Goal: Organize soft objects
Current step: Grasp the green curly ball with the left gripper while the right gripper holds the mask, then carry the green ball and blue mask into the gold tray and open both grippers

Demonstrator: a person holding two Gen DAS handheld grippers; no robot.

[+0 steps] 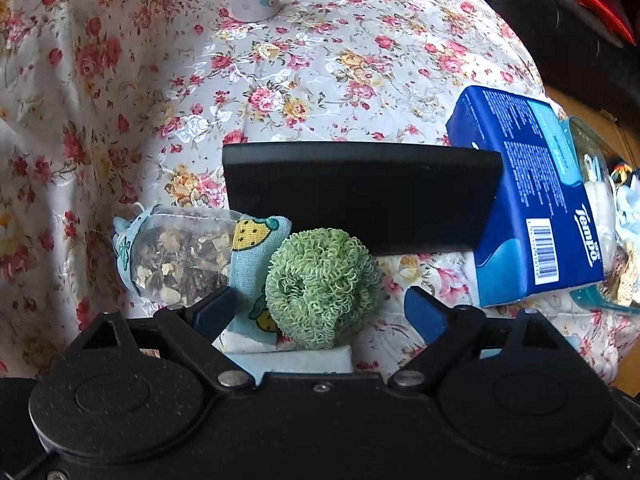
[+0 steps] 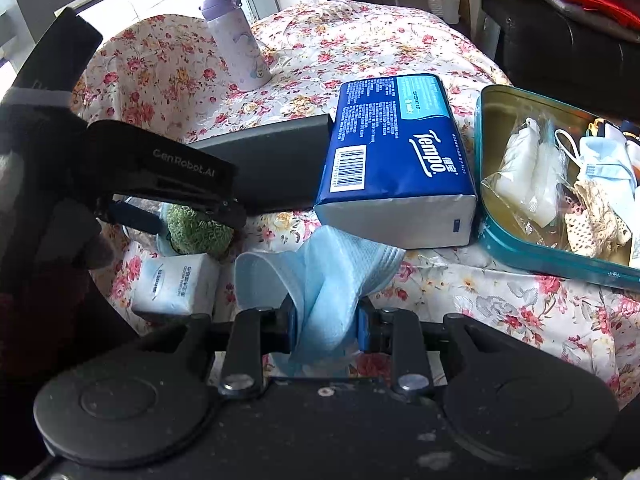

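Clamping blue mask [image 2: 320, 276], R tongs [image 2: 326, 322]; L tongs [image 1: 320, 310] apart round green scrubber [image 1: 320, 288], tissue pack [image 2: 396, 160] near.

Left wrist: I'm low and close over the green scrubber [image 1: 322, 288], facing the table's far edge.
Right wrist: I'm higher, further back.
Shared: scrubber [image 2: 199, 229], Tempo pack [image 1: 532, 196] [image 2: 394, 160].
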